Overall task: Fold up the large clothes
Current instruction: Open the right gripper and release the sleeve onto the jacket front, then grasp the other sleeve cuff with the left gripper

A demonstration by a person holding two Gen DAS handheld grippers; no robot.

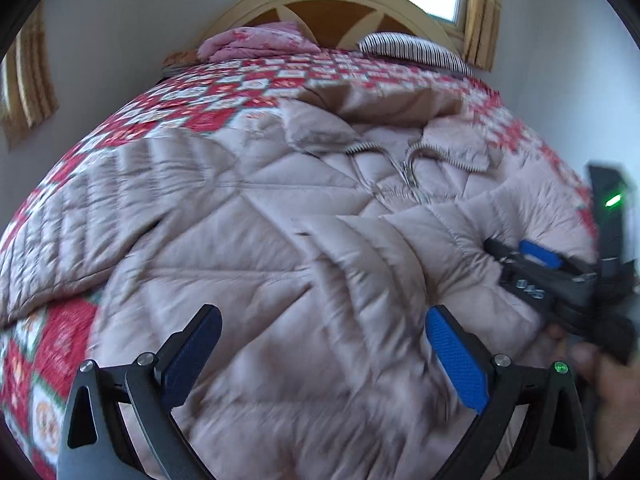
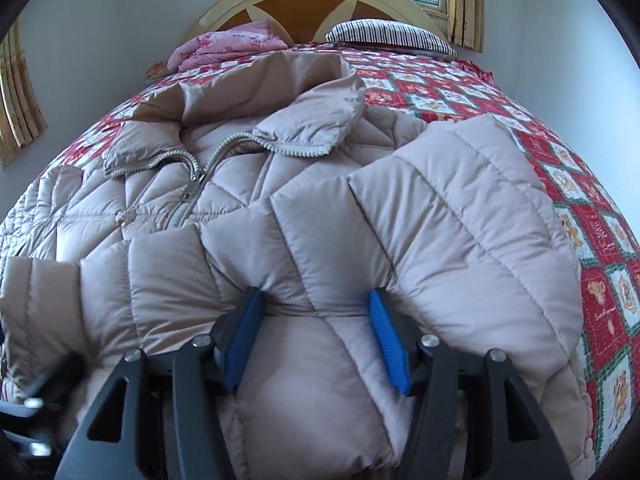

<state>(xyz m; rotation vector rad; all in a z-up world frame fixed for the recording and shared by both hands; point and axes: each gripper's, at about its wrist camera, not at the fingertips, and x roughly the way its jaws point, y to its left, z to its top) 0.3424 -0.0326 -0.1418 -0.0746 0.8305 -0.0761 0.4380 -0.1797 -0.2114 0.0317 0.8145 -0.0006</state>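
A big puffy beige coat (image 2: 280, 216) lies spread out on the bed (image 2: 592, 216), zip side up, with its collar toward the headboard (image 2: 304, 4). One sleeve (image 2: 460, 208) is folded over the front. The right gripper (image 2: 316, 344) is down on that sleeve, its blue pads (image 2: 384, 340) pushed into a puffy fold between them. The left gripper (image 1: 320, 360) is spread wide above the coat, pinching nothing
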